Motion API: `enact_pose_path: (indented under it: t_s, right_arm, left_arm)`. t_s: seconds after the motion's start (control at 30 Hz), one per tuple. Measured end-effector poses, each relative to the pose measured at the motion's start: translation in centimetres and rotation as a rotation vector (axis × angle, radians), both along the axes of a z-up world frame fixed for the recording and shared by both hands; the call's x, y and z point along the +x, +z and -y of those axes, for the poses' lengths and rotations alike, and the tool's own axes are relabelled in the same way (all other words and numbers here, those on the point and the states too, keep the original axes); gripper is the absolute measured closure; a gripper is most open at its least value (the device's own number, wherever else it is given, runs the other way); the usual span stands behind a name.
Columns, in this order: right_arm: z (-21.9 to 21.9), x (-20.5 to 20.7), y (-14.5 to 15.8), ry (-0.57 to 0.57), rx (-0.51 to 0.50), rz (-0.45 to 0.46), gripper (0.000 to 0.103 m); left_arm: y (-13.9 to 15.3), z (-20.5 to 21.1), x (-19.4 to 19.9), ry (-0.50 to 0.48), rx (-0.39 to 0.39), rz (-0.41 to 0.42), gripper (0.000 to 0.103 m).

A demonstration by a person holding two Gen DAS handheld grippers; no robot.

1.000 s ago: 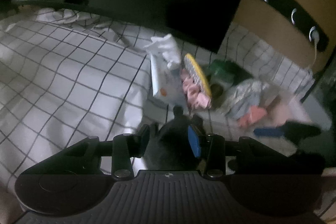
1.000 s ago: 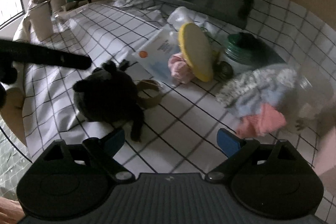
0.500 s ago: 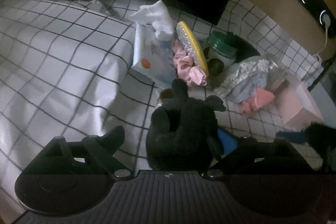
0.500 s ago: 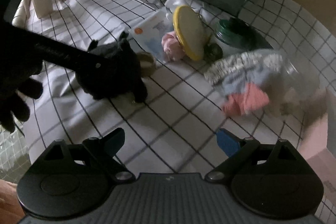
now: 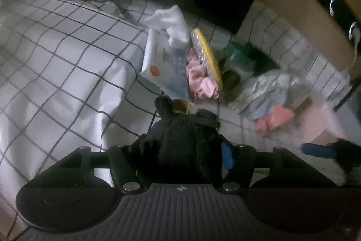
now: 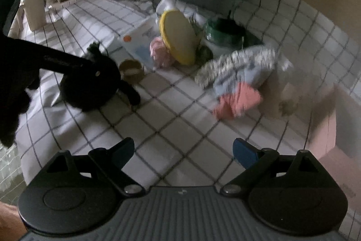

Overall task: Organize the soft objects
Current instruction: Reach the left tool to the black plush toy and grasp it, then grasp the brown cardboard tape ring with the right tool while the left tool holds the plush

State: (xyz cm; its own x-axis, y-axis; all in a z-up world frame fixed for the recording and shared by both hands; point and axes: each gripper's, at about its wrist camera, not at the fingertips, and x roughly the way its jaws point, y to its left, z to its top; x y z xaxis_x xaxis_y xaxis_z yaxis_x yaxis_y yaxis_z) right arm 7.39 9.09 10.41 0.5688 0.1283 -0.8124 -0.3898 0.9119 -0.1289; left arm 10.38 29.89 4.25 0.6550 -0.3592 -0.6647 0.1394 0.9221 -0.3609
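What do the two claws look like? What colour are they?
Both claws, left and right, are black, each with a ribbed grey base, two round discs, silver screws and blue finger pads. Seen from the right camera, the hand holding the left one looks dark, perhaps gloved.

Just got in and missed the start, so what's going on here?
A person with two handheld grippers is sorting soft things on a checked cloth. The left gripper is shut on a black plush toy, beside a small tan cup. The right gripper hangs open and empty over the cloth. A pile of clothes, a pink scrunchie and a yellow disc lie farther back.
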Motion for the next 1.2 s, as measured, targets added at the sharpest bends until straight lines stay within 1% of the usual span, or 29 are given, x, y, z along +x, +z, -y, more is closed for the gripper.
enact_pose_path:
  t_s: [0.13, 0.23, 0.33, 0.47, 0.53, 0.7, 0.73, 0.77, 0.8, 0.87, 0.93, 1.03, 1.13, 1.2]
  right_arm:
    - [-1.5, 1.3, 0.0, 0.035, 0.024, 0.040, 0.011]
    - [-2.9, 2.8, -0.5, 0.051, 0.066, 0.036, 0.014]
    - [-4.7, 4.3, -1.2, 0.078, 0.099, 0.034, 0.018]
    - [-7.0, 6.3, -2.5, 0.106, 0.133, 0.016, 0.032]
    - [-8.1, 7.2, -3.2, 0.118, 0.141, 0.013, 0.032]
    - [-9.9, 8.9, -4.4, 0.128, 0.115, 0.009, 0.033]
    - [-10.1, 9.1, -4.6, 0.129, 0.113, 0.006, 0.037]
    - [-10.2, 9.3, -4.7, 0.129, 0.112, 0.003, 0.044]
    - [-10.3, 9.5, -4.8, 0.130, 0.112, -0.005, 0.047]
    - [-10.3, 9.7, -5.0, 0.130, 0.114, -0.030, 0.060]
    - [-10.2, 9.5, -4.6, 0.137, 0.119, -0.046, 0.060]
    - [-9.3, 8.1, -2.9, 0.142, 0.127, -0.022, 0.060]
    - [-7.4, 6.3, -0.5, 0.122, 0.126, 0.022, 0.060]
    - [-5.4, 4.8, 1.2, 0.091, 0.112, 0.050, 0.060]
  left_arm:
    - [2.9, -2.4, -1.8, 0.033, -0.050, 0.063, 0.034]
    - [5.2, -4.5, -3.0, 0.077, -0.054, 0.103, 0.034]
    - [6.6, -6.7, -4.3, 0.125, -0.052, 0.129, 0.034]
    - [6.9, -8.8, -5.5, 0.186, -0.037, 0.116, 0.034]
    - [6.5, -10.0, -6.1, 0.211, -0.031, 0.098, 0.034]
    - [5.7, -12.3, -7.3, 0.258, -0.043, 0.064, 0.034]
    - [5.6, -12.6, -7.4, 0.263, -0.046, 0.057, 0.034]
    - [5.4, -12.7, -7.3, 0.266, -0.049, 0.051, 0.034]
    - [5.3, -13.1, -7.4, 0.264, -0.054, 0.046, 0.034]
    - [5.1, -13.1, -7.2, 0.257, -0.057, 0.036, 0.034]
    - [5.1, -12.8, -6.7, 0.233, -0.060, 0.032, 0.034]
    - [5.3, -11.3, -5.5, 0.161, -0.068, 0.032, 0.034]
    - [5.3, -8.6, -3.8, 0.056, -0.085, 0.033, 0.034]
    - [5.3, -6.1, -2.2, -0.032, -0.099, 0.027, 0.034]
